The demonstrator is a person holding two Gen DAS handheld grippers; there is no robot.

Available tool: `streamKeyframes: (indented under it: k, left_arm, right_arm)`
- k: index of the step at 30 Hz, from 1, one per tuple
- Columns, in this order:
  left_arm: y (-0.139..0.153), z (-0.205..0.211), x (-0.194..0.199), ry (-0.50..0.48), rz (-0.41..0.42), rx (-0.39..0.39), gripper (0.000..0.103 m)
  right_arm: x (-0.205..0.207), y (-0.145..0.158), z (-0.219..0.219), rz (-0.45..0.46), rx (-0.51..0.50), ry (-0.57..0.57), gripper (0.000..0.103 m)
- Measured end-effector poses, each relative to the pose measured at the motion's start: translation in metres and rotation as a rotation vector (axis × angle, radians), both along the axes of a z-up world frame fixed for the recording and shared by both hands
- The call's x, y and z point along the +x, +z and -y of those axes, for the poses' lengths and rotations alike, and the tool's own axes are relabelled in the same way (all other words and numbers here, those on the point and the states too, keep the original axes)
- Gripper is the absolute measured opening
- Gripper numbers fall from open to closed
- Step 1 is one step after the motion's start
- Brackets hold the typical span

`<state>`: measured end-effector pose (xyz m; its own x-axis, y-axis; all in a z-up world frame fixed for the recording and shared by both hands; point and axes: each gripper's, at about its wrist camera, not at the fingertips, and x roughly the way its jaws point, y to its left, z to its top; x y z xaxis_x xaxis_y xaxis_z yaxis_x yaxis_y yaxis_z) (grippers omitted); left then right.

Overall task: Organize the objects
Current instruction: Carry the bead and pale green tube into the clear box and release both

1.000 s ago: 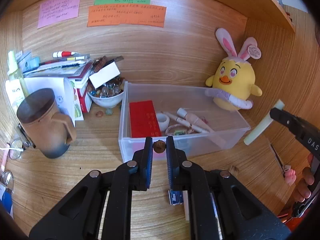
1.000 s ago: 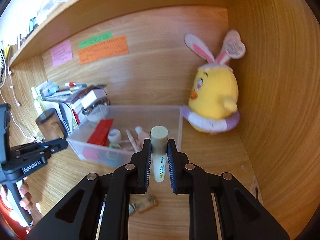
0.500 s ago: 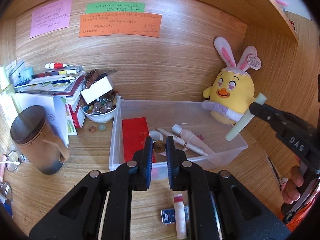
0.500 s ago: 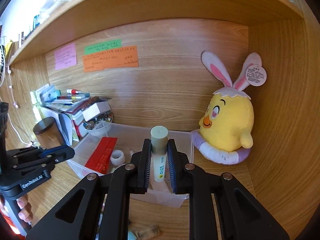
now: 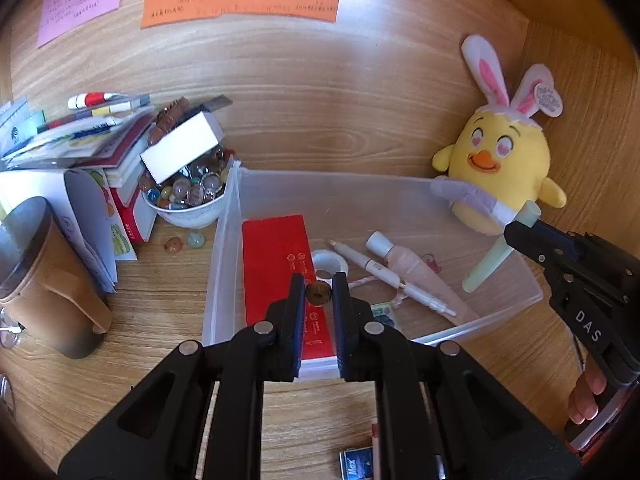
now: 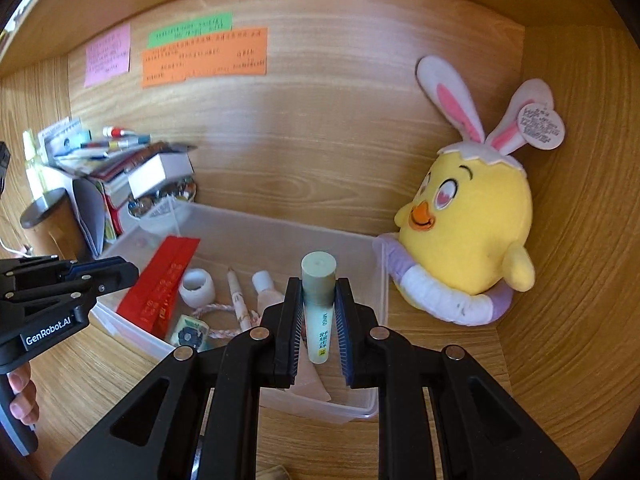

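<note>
A clear plastic bin [image 5: 224, 264] [image 6: 372, 408] stands on the wooden desk and holds a red box [image 5: 276, 264] [image 6: 160, 284], a white ring [image 6: 196, 284], a pen [image 5: 384, 276] and a pink bottle [image 5: 408, 264]. My left gripper [image 5: 318, 293] is shut on a small brown bead [image 5: 318, 293] held over the bin's front part. My right gripper [image 6: 318, 304] is shut on a pale green lip-balm tube [image 6: 318, 304] [image 5: 496, 248], upright above the bin's right end.
A yellow plush chick [image 5: 500, 168] [image 6: 468, 224] sits against the back right corner. At the left are a bowl of marbles [image 5: 188, 196], stacked books with pens [image 5: 80, 136] and a brown mug [image 5: 44, 276]. A small blue pack [image 5: 356, 460] lies on the near desk.
Both grippers have moved forward and slightly down over the bin with their loads. The bin and plush look nearer and larger in both views.
</note>
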<state>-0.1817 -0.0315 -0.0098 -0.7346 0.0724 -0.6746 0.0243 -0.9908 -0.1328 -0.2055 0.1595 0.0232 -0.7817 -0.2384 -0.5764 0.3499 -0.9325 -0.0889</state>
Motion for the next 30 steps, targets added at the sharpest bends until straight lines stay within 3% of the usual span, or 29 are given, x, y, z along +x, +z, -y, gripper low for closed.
streamKeyframes:
  k: [9,12,14,15,17,20,26,30]
  left_arm:
    - [-0.009,0.001,-0.007,0.001,0.027,0.001,0.013]
    - [-0.007,-0.001,-0.005,-0.007,0.022,0.003,0.028]
    - [-0.004,-0.004,-0.002,-0.010,0.007,-0.008,0.051]
    - [-0.001,-0.006,0.000,-0.013,-0.006,-0.018,0.056]
    - [0.004,-0.009,0.006,-0.016,-0.031,-0.030,0.070]
    - [0.012,-0.010,0.012,-0.019,-0.059,-0.034,0.083]
    - [0.022,-0.009,0.023,-0.022,-0.100,-0.034,0.092]
    - [0.027,-0.009,0.033,-0.031,-0.119,-0.020,0.097]
  right_arm:
    - [-0.005,-0.012,0.016,0.024,0.027,0.047,0.016]
    - [-0.003,-0.013,0.022,0.030,0.025,0.073,0.018]
    - [-0.003,-0.015,0.025,0.038,0.024,0.087,0.019]
    - [-0.003,-0.015,0.026,0.046,0.017,0.097,0.019]
    - [-0.005,-0.016,0.027,0.071,0.004,0.114,0.029]
    - [-0.004,-0.015,0.025,0.072,-0.009,0.108,0.042]
    - [0.001,-0.001,0.011,0.049,-0.050,0.087,0.061]
    - [0.007,0.006,0.001,0.033,-0.067,0.071,0.068]
